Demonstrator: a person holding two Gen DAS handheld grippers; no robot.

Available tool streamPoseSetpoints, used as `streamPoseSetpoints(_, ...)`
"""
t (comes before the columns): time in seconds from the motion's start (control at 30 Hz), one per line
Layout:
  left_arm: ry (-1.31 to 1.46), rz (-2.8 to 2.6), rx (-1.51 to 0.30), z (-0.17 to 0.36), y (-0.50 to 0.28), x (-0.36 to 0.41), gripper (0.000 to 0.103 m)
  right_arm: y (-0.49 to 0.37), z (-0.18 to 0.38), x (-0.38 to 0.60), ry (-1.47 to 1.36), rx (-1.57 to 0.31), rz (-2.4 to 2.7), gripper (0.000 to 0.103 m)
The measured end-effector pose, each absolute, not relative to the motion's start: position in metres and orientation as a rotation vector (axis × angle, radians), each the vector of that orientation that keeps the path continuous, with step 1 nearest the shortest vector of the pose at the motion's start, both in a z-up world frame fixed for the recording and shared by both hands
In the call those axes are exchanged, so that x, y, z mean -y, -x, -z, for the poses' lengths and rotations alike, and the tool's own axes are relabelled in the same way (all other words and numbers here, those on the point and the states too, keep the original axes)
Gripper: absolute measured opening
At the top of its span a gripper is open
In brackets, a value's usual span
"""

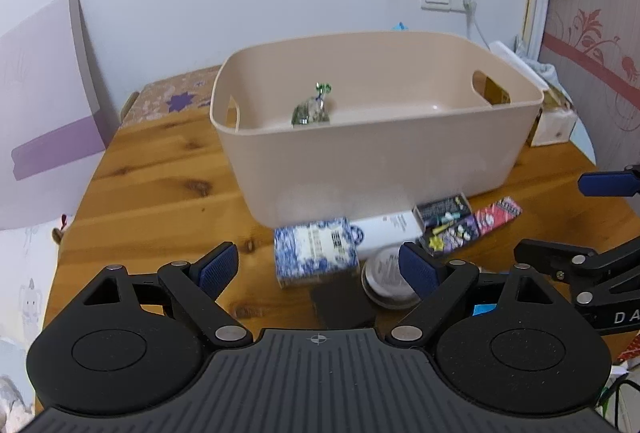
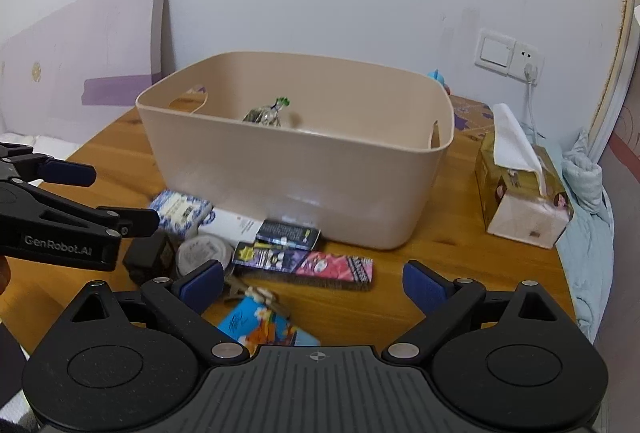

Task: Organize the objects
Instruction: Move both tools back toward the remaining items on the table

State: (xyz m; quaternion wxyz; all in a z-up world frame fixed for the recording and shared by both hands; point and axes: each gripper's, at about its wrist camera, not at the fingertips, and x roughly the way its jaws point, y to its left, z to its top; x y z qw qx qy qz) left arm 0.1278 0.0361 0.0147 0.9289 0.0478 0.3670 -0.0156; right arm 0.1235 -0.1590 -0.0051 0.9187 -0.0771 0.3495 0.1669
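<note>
- Right wrist view: the left gripper (image 2: 116, 199) reads "GenRobot.AI"; its jaws stand apart, empty.
- Right gripper (image 2: 312, 283) jaws apart, empty.
- Smooth beige plastic bin (image 2: 296, 169) on the wooden tabletop (image 2: 460, 257) holds a crinkly clear packet (image 1: 311, 109).
- Blue-and-white patterned box (image 1: 316, 251), print blurred, lies just before the bin, perhaps touching.

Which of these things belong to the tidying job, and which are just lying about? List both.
Job:
beige bin
small clear bag, already inside it
blue-patterned box
white box
round tin
dark card packs
pink pack

Lying about:
tissue box
wall socket
purple board
</note>
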Motion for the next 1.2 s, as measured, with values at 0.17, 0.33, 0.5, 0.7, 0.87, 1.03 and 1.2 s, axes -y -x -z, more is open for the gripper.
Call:
streamPoseSetpoints(0.17,-0.098,0.033,-0.783,-0.001,-0.121,-0.034,0.089,-0.116,0.012,0.155,0.188,-0.735,-0.359,0.098)
streamPoseSetpoints(0.33,-0.093,0.028,-0.807,0.01,-0.117,-0.034,0.089,-0.114,0.022,0.154,0.184,-0.764,-0.381,0.098)
streamPoseSetpoints(0.5,-0.069,0.043,-0.845,0.022,-0.117,-0.038,0.089,-0.112,0.032,0.152,0.167,-0.789,-0.412,0.098)
streamPoseSetpoints(0.7,-0.042,0.042,-0.88,0.034,-0.118,-0.043,0.089,-0.115,0.046,0.148,0.174,-0.828,-0.416,0.098)
streamPoseSetpoints(0.87,-0.004,0.042,-0.905,0.043,-0.121,-0.048,0.089,-0.122,0.056,0.143,0.194,-0.855,-0.411,0.098)
streamPoseSetpoints(1.03,0.018,0.031,-0.907,0.046,-0.128,-0.051,0.089,-0.13,0.065,0.14,0.202,-0.879,-0.402,0.098)
streamPoseSetpoints(1.2,0.026,0.026,-0.897,0.047,-0.134,-0.053,0.089,-0.133,0.067,0.14,0.189,-0.878,-0.403,0.098)
